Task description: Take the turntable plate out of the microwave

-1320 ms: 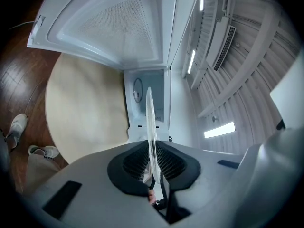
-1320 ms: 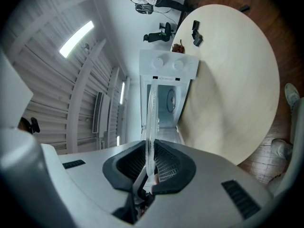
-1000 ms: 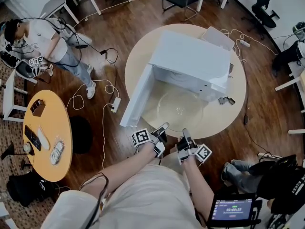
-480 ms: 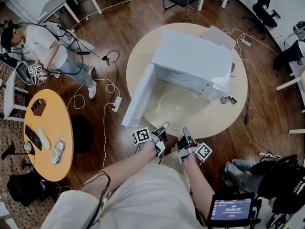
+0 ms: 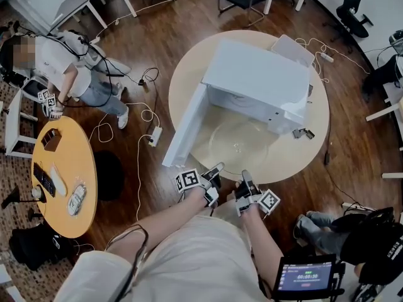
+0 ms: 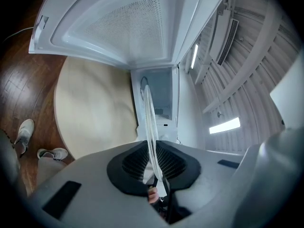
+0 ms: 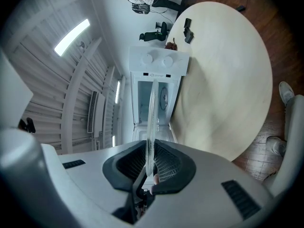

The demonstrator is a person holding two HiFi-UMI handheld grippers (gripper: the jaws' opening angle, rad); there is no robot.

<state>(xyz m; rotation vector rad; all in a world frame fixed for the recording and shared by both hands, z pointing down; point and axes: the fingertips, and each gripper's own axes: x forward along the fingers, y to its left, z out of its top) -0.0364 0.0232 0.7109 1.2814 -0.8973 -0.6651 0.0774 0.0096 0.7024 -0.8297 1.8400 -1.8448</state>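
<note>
We found both grippers clamped on the near rim of the glass turntable plate (image 5: pixel 239 143), side by side. In the left gripper view the left gripper (image 6: pixel 152 161) had its black pads (image 6: pixel 128 163) pressed against the plate (image 6: pixel 149 113), which ran edge-on straight ahead from between the jaws. The right gripper view showed the same: the right gripper (image 7: pixel 149 163) was closed on the plate's edge (image 7: pixel 152 110), the thin glass standing between its ribbed pads (image 7: pixel 166 167). From the head view the left gripper (image 5: pixel 215 169) and right gripper (image 5: pixel 245 177) sat close together at the near edge of the round beige table (image 5: pixel 306 153), each with its marker cube (image 5: pixel 187 180) turned outward. The plate stretched away from the jaws over the tabletop, its far rim reaching the mouth of the white microwave (image 5: pixel 255 80) directly ahead of the grippers. We could not tell whether the glass rested on the table or hung just above it. The microwave door (image 5: pixel 184 129) stood swung open, ahead and to the left of the left gripper; that gripper's camera looked up at the door's perforated inner panel (image 6: pixel 118 27). Ahead of the right gripper we saw the control panel (image 7: pixel 159 63) with two knobs, and beyond it to the right a small dark object (image 5: pixel 302 133) lay on the table beside the microwave. Far off to the left of both tools another person (image 5: pixel 66 65) bent over near a small orange table (image 5: pixel 66 168).
</note>
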